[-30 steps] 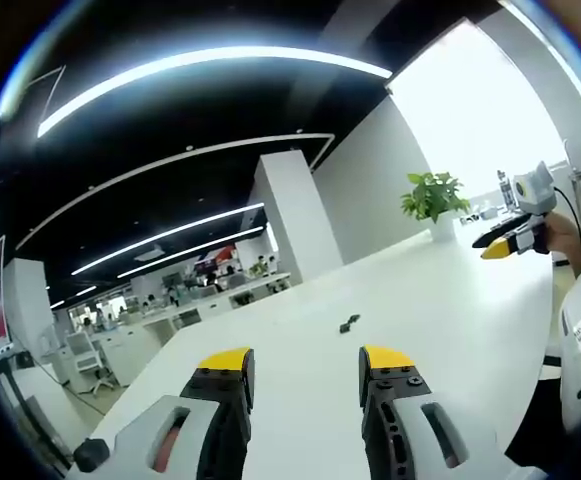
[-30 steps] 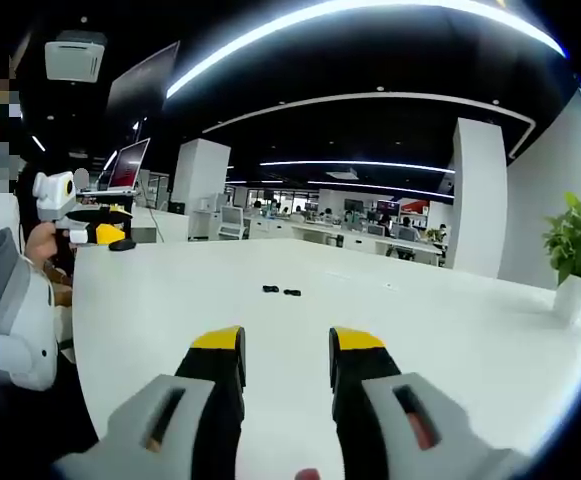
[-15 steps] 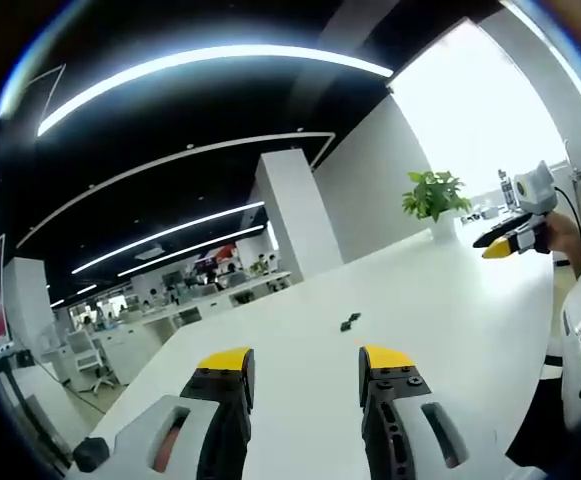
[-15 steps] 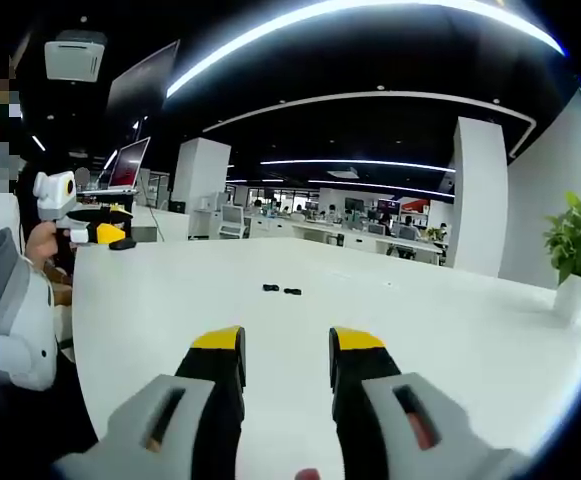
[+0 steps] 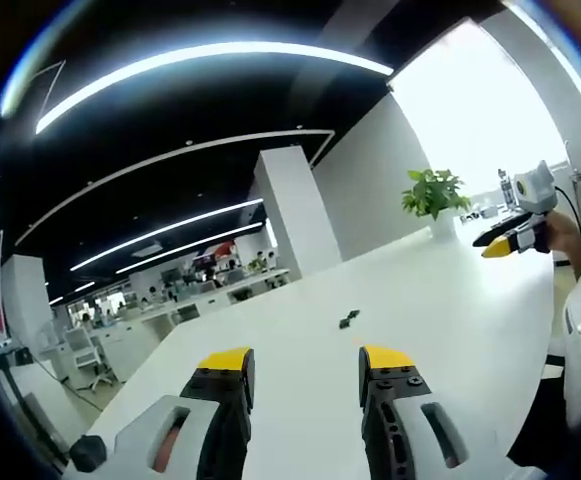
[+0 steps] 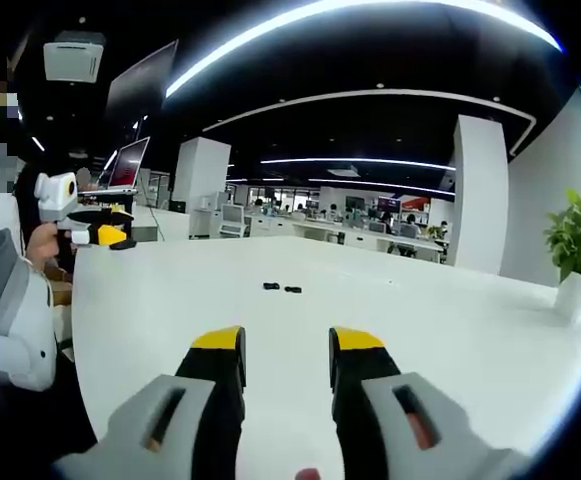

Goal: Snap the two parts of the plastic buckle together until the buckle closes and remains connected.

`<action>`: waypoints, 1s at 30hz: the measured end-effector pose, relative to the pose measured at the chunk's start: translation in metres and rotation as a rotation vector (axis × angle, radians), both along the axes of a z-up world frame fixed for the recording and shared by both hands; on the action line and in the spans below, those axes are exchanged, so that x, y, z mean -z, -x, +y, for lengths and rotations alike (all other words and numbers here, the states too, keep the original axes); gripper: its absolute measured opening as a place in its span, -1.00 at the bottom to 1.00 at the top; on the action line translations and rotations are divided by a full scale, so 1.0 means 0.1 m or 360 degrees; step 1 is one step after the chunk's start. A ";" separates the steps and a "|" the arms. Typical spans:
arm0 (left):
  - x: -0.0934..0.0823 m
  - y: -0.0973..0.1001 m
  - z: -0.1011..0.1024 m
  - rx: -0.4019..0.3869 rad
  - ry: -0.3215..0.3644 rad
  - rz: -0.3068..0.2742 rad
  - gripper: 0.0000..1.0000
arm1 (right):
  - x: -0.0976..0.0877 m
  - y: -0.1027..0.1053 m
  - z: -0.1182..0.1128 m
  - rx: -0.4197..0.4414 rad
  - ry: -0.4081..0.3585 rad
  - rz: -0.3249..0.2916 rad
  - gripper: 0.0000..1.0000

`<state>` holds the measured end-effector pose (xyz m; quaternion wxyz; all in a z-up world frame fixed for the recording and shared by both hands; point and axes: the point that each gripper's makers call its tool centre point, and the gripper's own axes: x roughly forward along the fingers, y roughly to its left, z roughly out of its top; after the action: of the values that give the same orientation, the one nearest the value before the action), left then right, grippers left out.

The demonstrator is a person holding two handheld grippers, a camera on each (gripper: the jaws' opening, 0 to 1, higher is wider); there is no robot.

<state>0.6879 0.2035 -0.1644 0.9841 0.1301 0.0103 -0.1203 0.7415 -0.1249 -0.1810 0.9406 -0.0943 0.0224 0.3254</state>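
Note:
Two small black buckle parts lie apart on the white table [image 6: 440, 330]: one part [image 6: 270, 287] to the left and the other [image 6: 292, 290] just right of it in the right gripper view. In the left gripper view they appear as one small dark cluster, the buckle parts [image 5: 349, 320]. My left gripper [image 5: 304, 362] stands open well short of them, nothing between its yellow-tipped jaws. My right gripper [image 6: 286, 343] is open too, also far from the parts. The right gripper [image 5: 507, 240] shows at the far right of the left gripper view, and the left gripper [image 6: 95, 233] at the far left of the right gripper view.
A potted plant [image 5: 433, 197] stands at the table's far end, also seen as the plant [image 6: 578, 245]. A person's grey sleeve [image 6: 10, 310] shows at the left. An office with desks and a white pillar [image 5: 295, 215] lies behind.

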 end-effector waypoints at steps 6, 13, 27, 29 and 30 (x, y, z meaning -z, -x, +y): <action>-0.01 -0.02 0.03 -0.0024 0.0017 -0.0018 -0.17 | 0.01 -0.02 0.01 -0.0001 -0.0010 0.0005 -0.36; 0.01 -0.07 0.03 -0.0015 0.0045 -0.0016 -0.17 | 0.01 -0.06 0.01 -0.0007 -0.0035 0.0008 -0.37; -0.01 -0.13 0.07 -0.0016 0.0126 -0.0043 -0.19 | 0.03 -0.13 0.03 -0.0003 -0.0079 0.0005 -0.38; -0.01 -0.14 0.07 -0.0011 0.0132 -0.0039 -0.19 | 0.04 -0.13 0.03 -0.0001 -0.0077 0.0007 -0.38; -0.01 -0.14 0.07 -0.0007 0.0135 -0.0038 -0.19 | 0.04 -0.14 0.02 0.0002 -0.0077 0.0006 -0.38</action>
<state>0.7020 0.2101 -0.1637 0.9891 0.0898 -0.0063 -0.1169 0.7556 -0.1225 -0.1847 0.9427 -0.0710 0.0164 0.3256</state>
